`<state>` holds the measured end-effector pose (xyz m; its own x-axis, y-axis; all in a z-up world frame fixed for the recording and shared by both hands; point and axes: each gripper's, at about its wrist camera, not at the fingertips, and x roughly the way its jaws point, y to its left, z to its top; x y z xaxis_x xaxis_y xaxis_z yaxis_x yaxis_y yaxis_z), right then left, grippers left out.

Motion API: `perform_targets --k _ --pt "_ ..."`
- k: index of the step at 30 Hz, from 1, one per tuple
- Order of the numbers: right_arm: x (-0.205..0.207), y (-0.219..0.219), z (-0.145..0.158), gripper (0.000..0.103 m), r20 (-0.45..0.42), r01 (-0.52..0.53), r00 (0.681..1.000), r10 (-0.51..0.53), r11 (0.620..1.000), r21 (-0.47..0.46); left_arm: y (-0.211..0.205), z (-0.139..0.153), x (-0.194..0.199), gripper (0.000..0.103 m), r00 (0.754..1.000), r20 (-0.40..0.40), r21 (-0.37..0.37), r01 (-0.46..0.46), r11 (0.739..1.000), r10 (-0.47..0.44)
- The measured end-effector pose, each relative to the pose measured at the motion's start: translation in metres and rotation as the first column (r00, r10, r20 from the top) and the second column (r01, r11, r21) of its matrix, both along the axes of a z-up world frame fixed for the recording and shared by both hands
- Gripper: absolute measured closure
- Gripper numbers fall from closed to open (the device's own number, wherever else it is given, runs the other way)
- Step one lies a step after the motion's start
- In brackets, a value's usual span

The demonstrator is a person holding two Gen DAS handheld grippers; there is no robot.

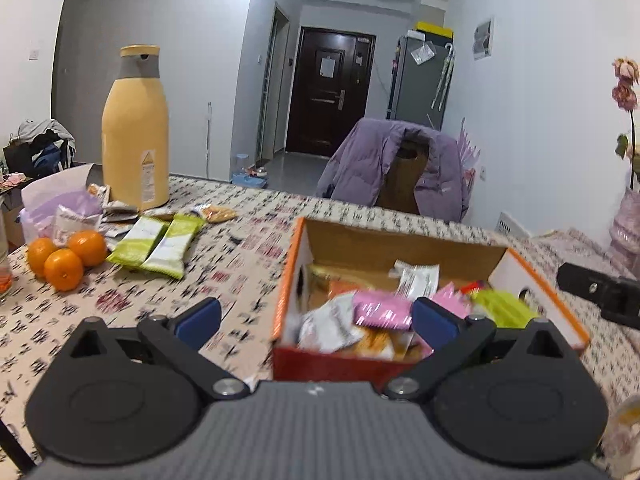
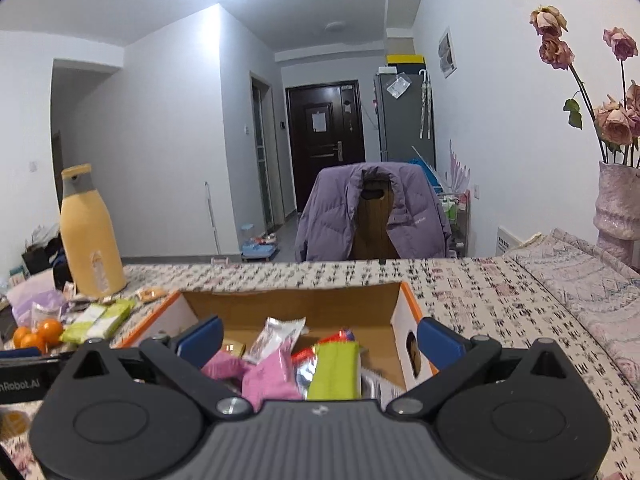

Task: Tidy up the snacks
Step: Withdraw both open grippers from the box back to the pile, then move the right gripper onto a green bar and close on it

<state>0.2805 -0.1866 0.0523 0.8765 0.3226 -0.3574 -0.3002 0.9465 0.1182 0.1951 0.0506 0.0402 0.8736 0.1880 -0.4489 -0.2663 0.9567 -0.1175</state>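
Left gripper: your left gripper (image 1: 316, 322) has its blue pads (image 1: 199, 322) spread wide with nothing between them. It sits low over the near left corner of the box.

Right gripper: your right gripper (image 2: 320, 340) is also spread wide and holds nothing. It looks straight into the box from the near side.

Box: the cardboard box (image 1: 286, 280) with the orange rim stands on the table (image 1: 240, 264), right in front of both your grippers. Its top is open.

Snacks in the box: a loose heap of packets fills it. You can see a pink packet (image 2: 268, 376), a lime-green packet (image 2: 334, 372), a white packet (image 2: 276, 336) and a silver-and-red one (image 2: 308, 360) tucked between the pink and the green.

Snacks still out: two green-and-white packets (image 1: 154, 246) lie side by side on the table, well left of the box. More small packets (image 1: 120, 212) lie just behind them, by the foot of the bottle; they are too blurred to tell apart.

Oranges: three oranges (image 1: 64, 258) sit touching one another near the left edge of the table.

Bottle: a tall yellow bottle (image 1: 134, 132) with a grey collar stands upright at the far left.

Bag: a pale purple bag (image 1: 60, 196) lies beside the bottle, behind the oranges.

Vase: a pink vase (image 2: 618, 204) with dried roses stands at the far right.

Chair: a chair draped with a purple jacket (image 2: 372, 216) stands beyond the far edge of the table.
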Motion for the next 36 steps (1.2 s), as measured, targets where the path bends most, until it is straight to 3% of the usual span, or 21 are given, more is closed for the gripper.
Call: perform_targets --k 9,17,22,28,36 --pt "-0.041 0.012 -0.024 0.000 -0.095 -0.027 0.995 0.022 0.999 -0.048 0.030 -0.028 -0.046 0.000 0.998 -0.065 0.015 0.006 1.000 -0.005" --pt "-0.063 0.043 -0.053 0.000 -0.188 -0.045 0.982 0.022 0.991 -0.124 0.056 -0.056 -0.064 0.000 0.994 -0.101 -0.002 0.044 0.999 -0.044" --pt "-0.059 0.071 -0.069 0.000 -0.262 -0.020 0.965 -0.021 0.988 -0.152 0.069 -0.068 -0.067 0.000 0.992 -0.105 -0.058 0.062 0.996 -0.068" --pt "-0.045 0.096 -0.080 0.000 -0.292 0.049 0.950 -0.114 0.975 -0.218 0.069 -0.071 -0.070 0.000 0.992 -0.084 -0.078 0.092 0.993 -0.099" --pt "-0.055 0.102 -0.081 0.000 -0.290 0.016 0.952 -0.100 0.961 -0.277 0.074 -0.072 -0.071 0.000 0.991 -0.072 -0.127 0.105 0.986 -0.114"
